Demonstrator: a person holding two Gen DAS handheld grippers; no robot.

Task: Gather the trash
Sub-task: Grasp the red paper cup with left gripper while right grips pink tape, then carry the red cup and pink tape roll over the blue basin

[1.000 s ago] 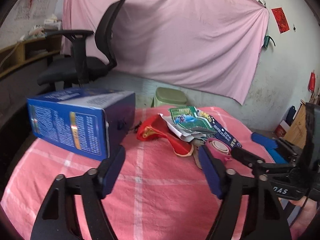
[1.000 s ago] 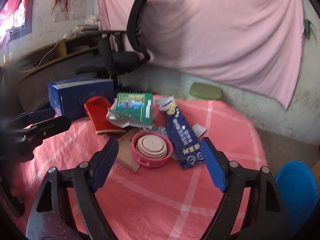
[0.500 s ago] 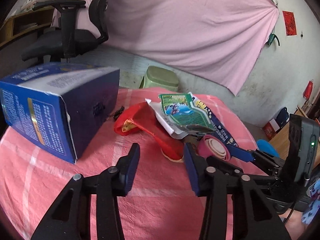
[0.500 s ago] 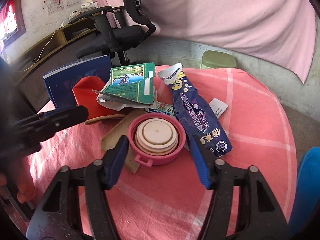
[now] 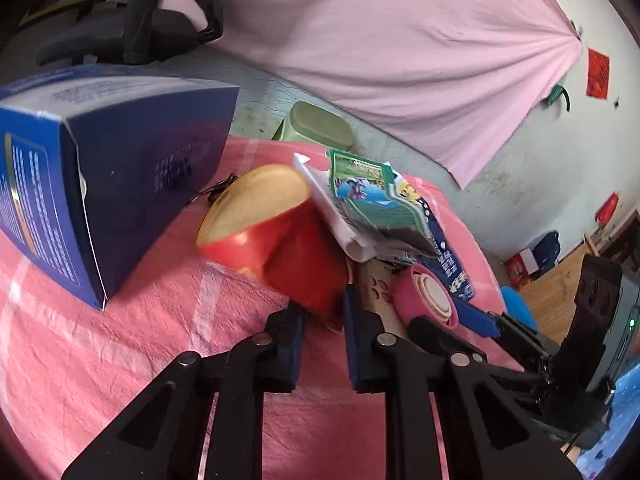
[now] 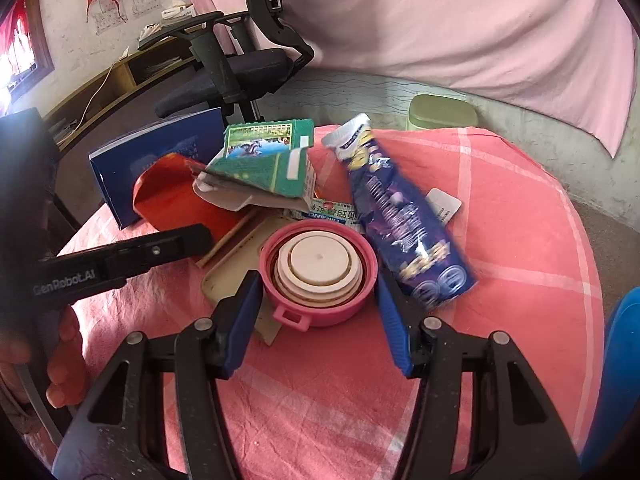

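A pile of trash lies on the pink checked table (image 5: 120,340). My left gripper (image 5: 323,312) is shut on the near end of a red paper carton (image 5: 280,240), which also shows in the right wrist view (image 6: 172,196). A green packet (image 5: 368,192) on folded paper rests on the carton. My right gripper (image 6: 320,308) is open, its fingers on either side of a pink round lid (image 6: 318,276). A dark blue snack wrapper (image 6: 404,220) lies just right of the lid. A beige flat piece (image 6: 236,280) lies under the lid.
A large blue box (image 5: 100,168) stands on the table's left. An office chair (image 6: 240,64) and a green stool (image 6: 442,114) stand beyond the table. A blue object (image 6: 622,380) is at the right edge. A pink sheet hangs behind.
My left gripper has moved forward and closed on the red carton. My right gripper has moved in low around the pink lid and narrowed.
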